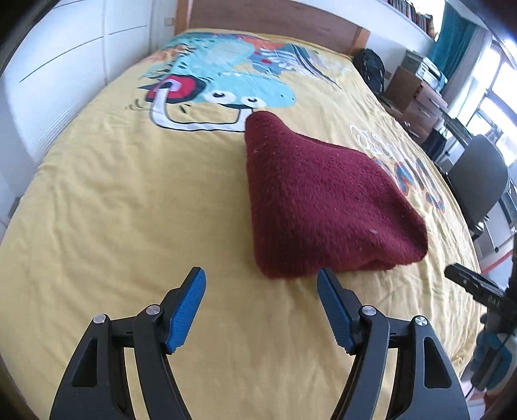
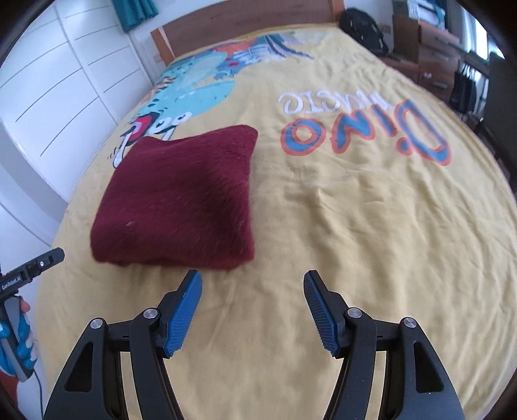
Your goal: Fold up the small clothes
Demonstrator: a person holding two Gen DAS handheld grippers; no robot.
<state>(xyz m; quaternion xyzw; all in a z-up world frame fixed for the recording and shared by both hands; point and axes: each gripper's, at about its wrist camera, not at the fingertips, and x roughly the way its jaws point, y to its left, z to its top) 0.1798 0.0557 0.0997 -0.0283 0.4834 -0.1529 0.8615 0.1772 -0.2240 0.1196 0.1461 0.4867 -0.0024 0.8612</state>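
A dark red fuzzy garment lies folded into a thick, roughly square bundle on the yellow bed cover. It also shows in the right wrist view. My left gripper is open and empty, just short of the bundle's near left corner. My right gripper is open and empty, just short of the bundle's near right corner. The right gripper's body shows at the right edge of the left wrist view, and the left gripper's body at the left edge of the right wrist view.
The yellow cover has a dinosaur print and "Dino Music" lettering. A wooden headboard is at the far end. White cupboards stand left of the bed. A black bag, wooden drawers and a dark chair stand right.
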